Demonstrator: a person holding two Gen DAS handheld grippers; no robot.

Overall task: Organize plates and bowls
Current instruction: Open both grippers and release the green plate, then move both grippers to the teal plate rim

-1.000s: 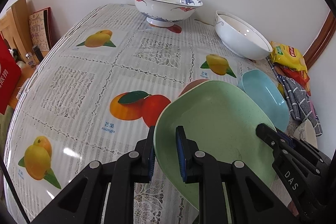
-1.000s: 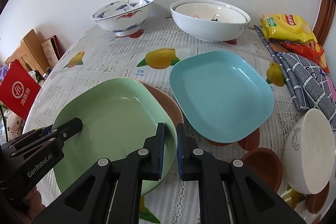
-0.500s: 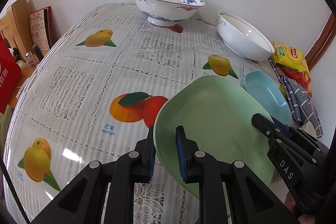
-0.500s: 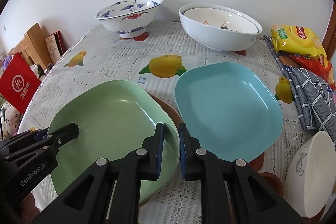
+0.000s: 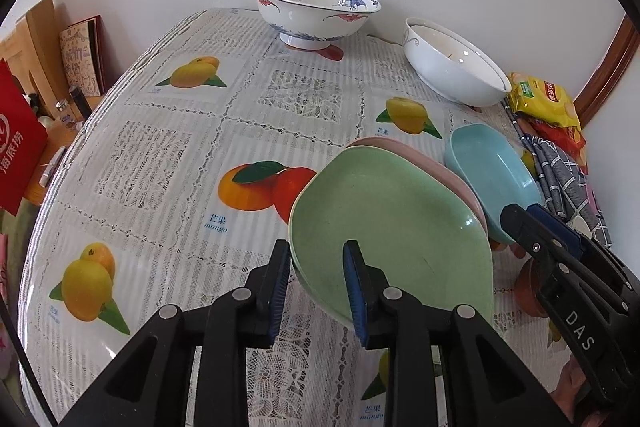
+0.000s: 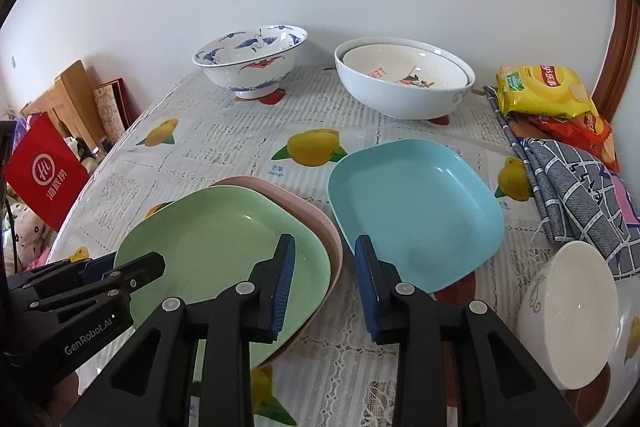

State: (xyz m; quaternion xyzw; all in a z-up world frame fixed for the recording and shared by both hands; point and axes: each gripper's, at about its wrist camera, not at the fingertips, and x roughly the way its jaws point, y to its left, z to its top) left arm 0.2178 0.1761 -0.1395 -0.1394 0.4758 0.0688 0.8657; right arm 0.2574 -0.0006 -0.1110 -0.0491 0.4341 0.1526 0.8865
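A green plate (image 5: 394,227) lies stacked on a pink plate (image 5: 436,169); both also show in the right wrist view, green (image 6: 216,247) on pink (image 6: 304,211). My left gripper (image 5: 318,287) is open, its jaws astride the green plate's near rim. My right gripper (image 6: 324,283) is open and empty, just right of the stack. A blue plate (image 6: 412,207) lies to the right. A small white bowl (image 6: 568,315) lies tipped at the near right. A blue-patterned bowl (image 6: 250,61) and a white bowl nested in a larger one (image 6: 404,83) stand at the back.
The table (image 5: 168,163) has a fruit-print cloth. Snack bags (image 6: 548,95) and a grey checked cloth (image 6: 572,187) lie at the right edge. A red bag (image 6: 44,175) and wooden boards (image 6: 76,99) stand beyond the left edge. The wall is close behind the bowls.
Both grippers have opened and let go of the green plate, which now rests on the pink plate. The right gripper has drawn back to the right of the stack.
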